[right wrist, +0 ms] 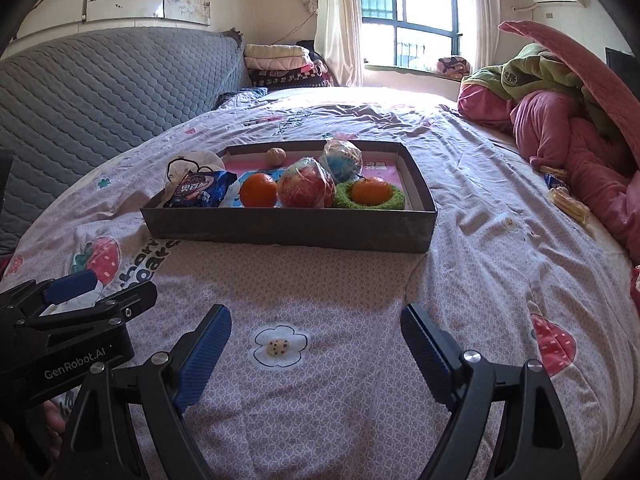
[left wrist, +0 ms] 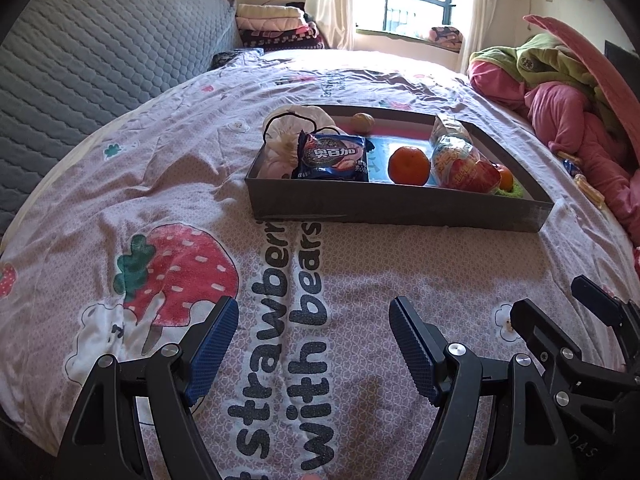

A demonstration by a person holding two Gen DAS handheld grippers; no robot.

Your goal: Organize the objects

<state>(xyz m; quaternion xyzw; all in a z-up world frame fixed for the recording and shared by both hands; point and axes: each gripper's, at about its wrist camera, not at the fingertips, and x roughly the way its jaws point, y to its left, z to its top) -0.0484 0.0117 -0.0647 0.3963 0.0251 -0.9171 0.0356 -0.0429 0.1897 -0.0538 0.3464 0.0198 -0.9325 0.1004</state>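
Note:
A shallow grey box (left wrist: 400, 204) (right wrist: 288, 228) lies on the bed ahead of both grippers. It holds a blue cookie pack (left wrist: 332, 158) (right wrist: 200, 190), an orange (left wrist: 409, 165) (right wrist: 259, 190), a wrapped red ball (right wrist: 306, 188) (left wrist: 468, 168), a wrapped blue ball (right wrist: 343, 160), a second orange (right wrist: 371, 191) on a green nest, a walnut (left wrist: 363, 122) (right wrist: 276, 156) and a white pouch (left wrist: 294, 128). My left gripper (left wrist: 314, 320) hangs open over the sheet, empty. My right gripper (right wrist: 316, 326) is open too, empty, well short of the box.
A pink and green pile of bedding (right wrist: 568, 120) fills the right side, with snack packets (right wrist: 566, 200) beside it. A grey quilted headboard (right wrist: 100, 92) runs along the left. Folded blankets (right wrist: 280, 62) sit by the window.

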